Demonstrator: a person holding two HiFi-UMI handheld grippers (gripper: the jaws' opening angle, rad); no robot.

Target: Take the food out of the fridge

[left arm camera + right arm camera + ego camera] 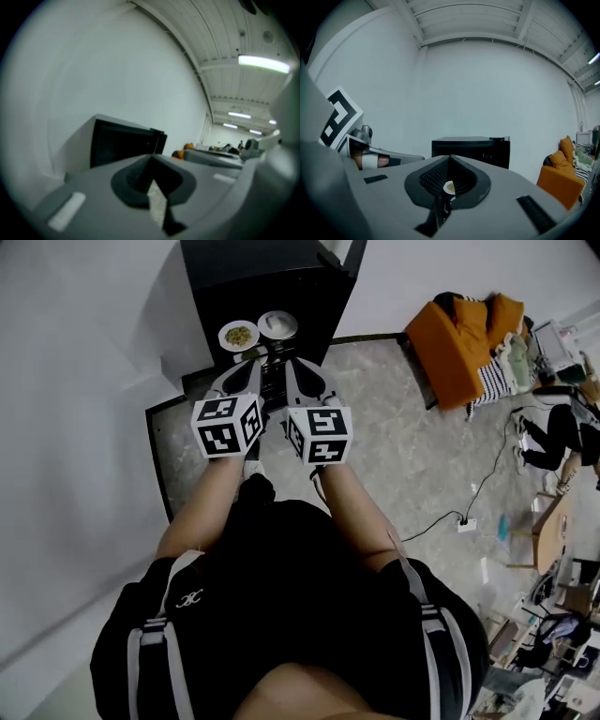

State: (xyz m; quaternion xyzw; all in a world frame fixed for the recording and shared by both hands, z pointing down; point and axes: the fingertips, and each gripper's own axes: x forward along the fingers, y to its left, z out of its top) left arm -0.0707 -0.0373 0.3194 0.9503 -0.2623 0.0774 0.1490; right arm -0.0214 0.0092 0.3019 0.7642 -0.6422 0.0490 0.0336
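- Black and boxy, the fridge stands against the white wall, and its door looks swung open on the right side. Only the head view shows the food clearly. A plate of greenish-yellow food sits beside a white dish at the foot of the fridge's front. I cannot tell whether they rest on a low shelf or on the floor.
- The right gripper view shows that plate only as a small disc through the slot below its jaws. The left gripper view gives the fridge's dark front and the ceiling lights.
- The left gripper and right gripper are held side by side, pointing at the fridge. Each has its jaws pressed together on nothing, near the plates but apart from them.
- Off to the right are an orange sofa with striped cloth on it and a white power strip with its cable on the speckled floor.
- The marker cubes carry black-and-white squares. The white emblem on the person's black top is too small to read.
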